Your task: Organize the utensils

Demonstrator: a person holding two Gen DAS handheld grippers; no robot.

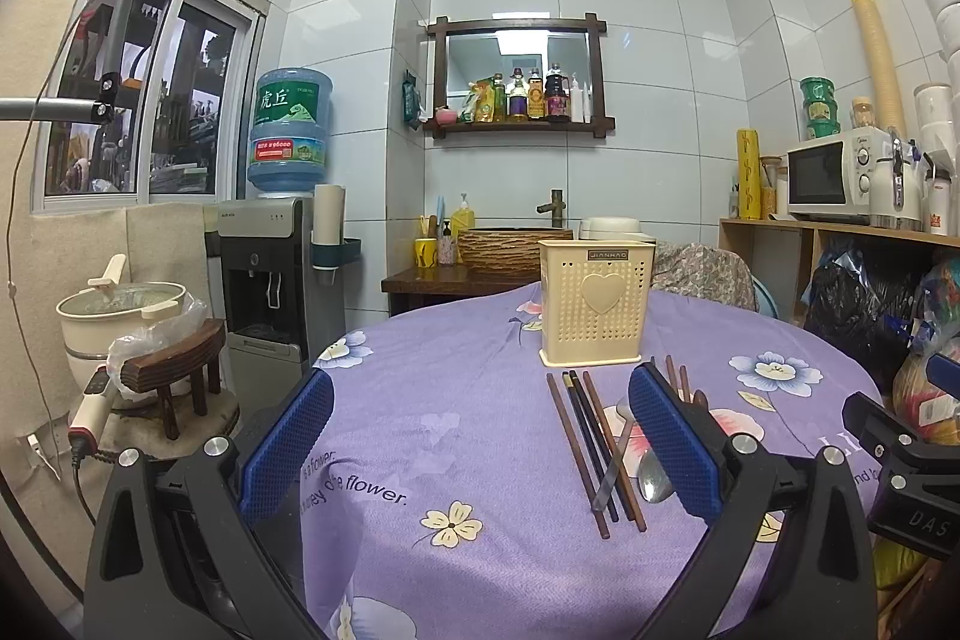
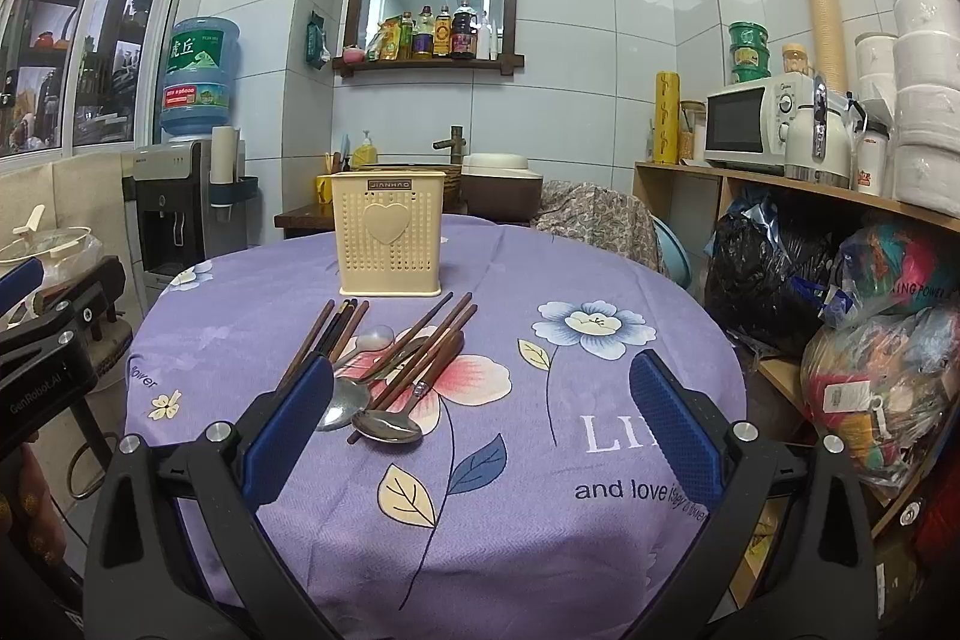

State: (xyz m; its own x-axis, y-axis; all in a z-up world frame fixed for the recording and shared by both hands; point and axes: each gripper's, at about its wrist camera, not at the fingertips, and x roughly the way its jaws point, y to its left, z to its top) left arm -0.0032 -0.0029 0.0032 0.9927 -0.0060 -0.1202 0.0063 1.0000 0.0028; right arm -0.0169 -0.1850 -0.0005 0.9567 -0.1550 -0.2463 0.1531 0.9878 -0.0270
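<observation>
Left wrist view shows the left gripper (image 1: pixel 480 445) held above the near edge of a round table (image 1: pixel 456 388) draped in a purple flowered cloth, its blue-padded fingers (image 1: pixel 288 445) spread wide with nothing between them; a cream perforated utensil holder (image 1: pixel 594 301) with a heart on its front stands upright toward the far side of the table; just in front of it a cluster of dark and brown chopsticks (image 1: pixel 591 451) lies flat on the cloth, pointing roughly toward the holder, with a metal spoon (image 1: pixel 651 478) beside them, partly hidden behind the gripper's right finger; the other gripper's black body shows at the right edge of this view; right wrist view has the right gripper (image 2: pixel 480 421) also gaping wide and empty over the cloth, its left finger (image 2: pixel 288 424) overlapping the near ends of some utensils; here the pile reads more fully: one group of chopsticks (image 2: pixel 327 334) on the left, a second group (image 2: pixel 429 349) crossing diagonally to their right, and two metal spoons (image 2: pixel 387 427) with bowls toward the camera, one resting across the other utensils; the holder (image 2: pixel 390 232) sits just beyond the pile, apart from it; a water dispenser (image 2: pixel 174 214) stands behind the table on the left and a microwave (image 2: pixel 750 124) on a shelf at right
</observation>
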